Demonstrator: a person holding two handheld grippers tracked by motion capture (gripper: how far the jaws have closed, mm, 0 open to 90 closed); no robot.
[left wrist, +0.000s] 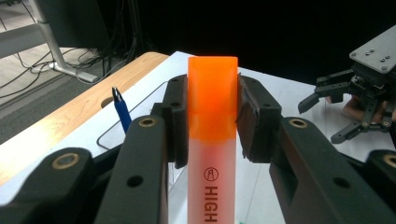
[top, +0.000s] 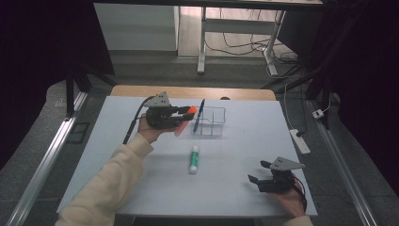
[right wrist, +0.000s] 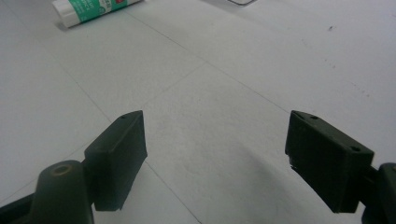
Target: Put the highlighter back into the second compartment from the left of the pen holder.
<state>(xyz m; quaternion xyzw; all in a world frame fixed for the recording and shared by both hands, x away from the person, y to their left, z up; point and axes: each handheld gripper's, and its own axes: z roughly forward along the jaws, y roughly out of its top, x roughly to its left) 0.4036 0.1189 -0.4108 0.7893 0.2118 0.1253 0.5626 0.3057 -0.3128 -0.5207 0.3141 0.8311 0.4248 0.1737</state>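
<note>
Left claw (left wrist: 212, 121) clamps an orange highlighter (left wrist: 212, 107) beside the clear organizer (top: 210, 121), while right claw (right wrist: 233, 154) rests agape on the table (top: 235, 188).

A translucent pink plastic highlighter with a bright orange cap (left wrist: 212, 140) stands upright in the centre of the left gripper view, black lettering along its barrel, its cap end clamped between black pads.
</note>
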